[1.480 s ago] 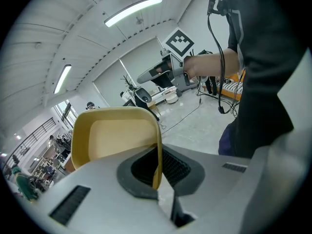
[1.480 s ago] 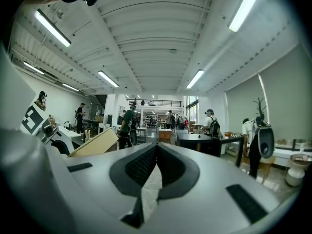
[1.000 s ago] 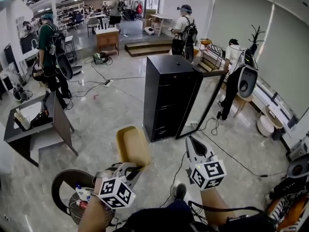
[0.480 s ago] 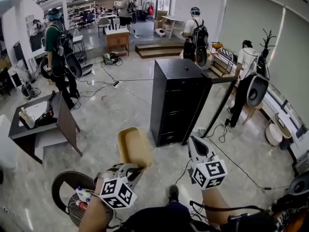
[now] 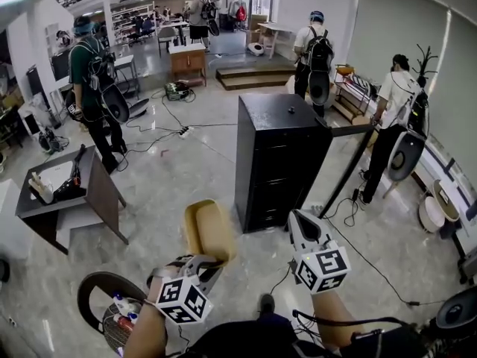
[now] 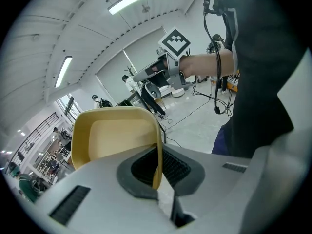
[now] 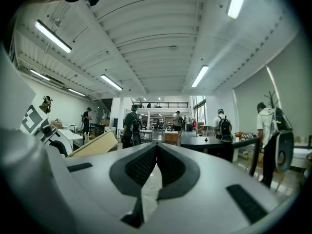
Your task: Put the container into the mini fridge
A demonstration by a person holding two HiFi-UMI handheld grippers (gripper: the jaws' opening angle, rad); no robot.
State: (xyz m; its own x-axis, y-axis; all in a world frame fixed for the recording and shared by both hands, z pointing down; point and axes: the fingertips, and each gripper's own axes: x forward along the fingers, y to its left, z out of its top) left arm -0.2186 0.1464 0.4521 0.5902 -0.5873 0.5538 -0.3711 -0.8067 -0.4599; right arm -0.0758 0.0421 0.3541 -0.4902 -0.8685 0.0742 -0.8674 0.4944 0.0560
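Yellow container [image 6: 114, 138] carried in the left gripper [image 6: 157, 172], still short of the black mini fridge [image 5: 279, 155].

Nearest, by the person's feet, a round wire basket [image 5: 110, 335] holds what may be small bottles; they are too blurred to be sure. The left gripper's jaws are clamped on the container's thin wall, holding it above the floor with its inside bare. The right gripper [image 7: 156, 150] has its jaws pressed together with nothing between them. Beyond stands the fridge, its door [image 5: 350, 162] swung open, well apart from the container. People with backpacks [image 5: 319, 51] stand farther back.
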